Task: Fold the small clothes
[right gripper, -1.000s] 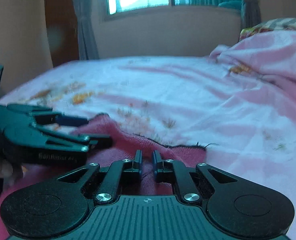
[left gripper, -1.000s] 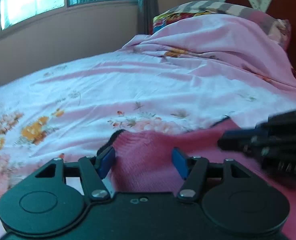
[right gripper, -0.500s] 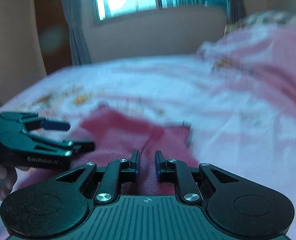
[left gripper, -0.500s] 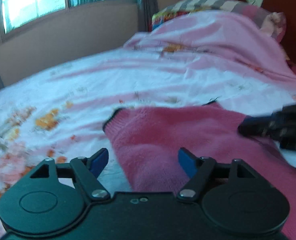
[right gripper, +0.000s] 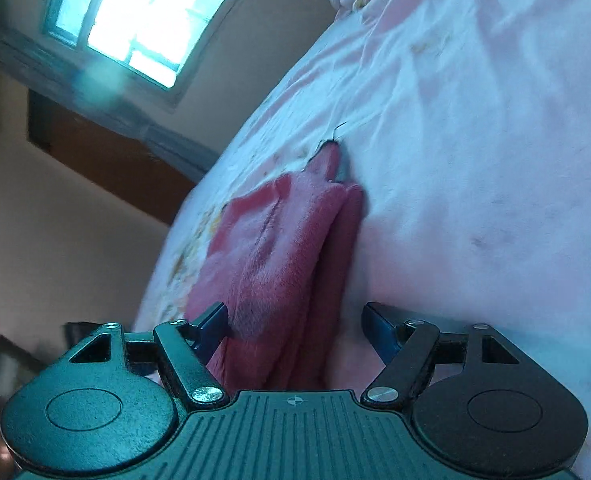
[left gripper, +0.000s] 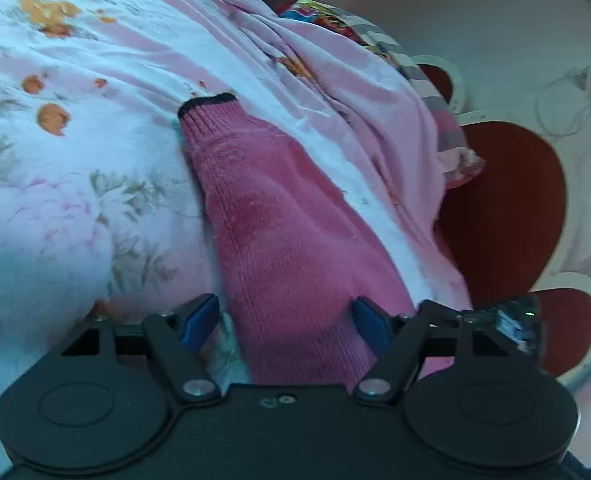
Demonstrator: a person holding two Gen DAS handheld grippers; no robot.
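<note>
A pink knitted garment point(left gripper: 279, 220) with a dark-trimmed cuff lies on the floral pink bedsheet point(left gripper: 75, 128). My left gripper point(left gripper: 285, 322) is open, its blue-padded fingers either side of the garment's near end. In the right wrist view the garment point(right gripper: 283, 248) lies folded in a long bundle on the sheet point(right gripper: 475, 160). My right gripper point(right gripper: 295, 326) is open, its fingers wide apart over the bundle's near end. Part of the right gripper point(left gripper: 511, 320) shows at the right in the left wrist view.
A bunched pink blanket point(left gripper: 367, 80) and striped pillows point(left gripper: 423, 72) lie toward the red and white headboard point(left gripper: 507, 208). A bright window point(right gripper: 143, 20) and brown wall panel point(right gripper: 107, 160) are beyond the bed's edge.
My right gripper has opened, letting go of the garment. Both views have tilted strongly. The garment now lies as a narrower folded bundle. My left gripper stays open.
</note>
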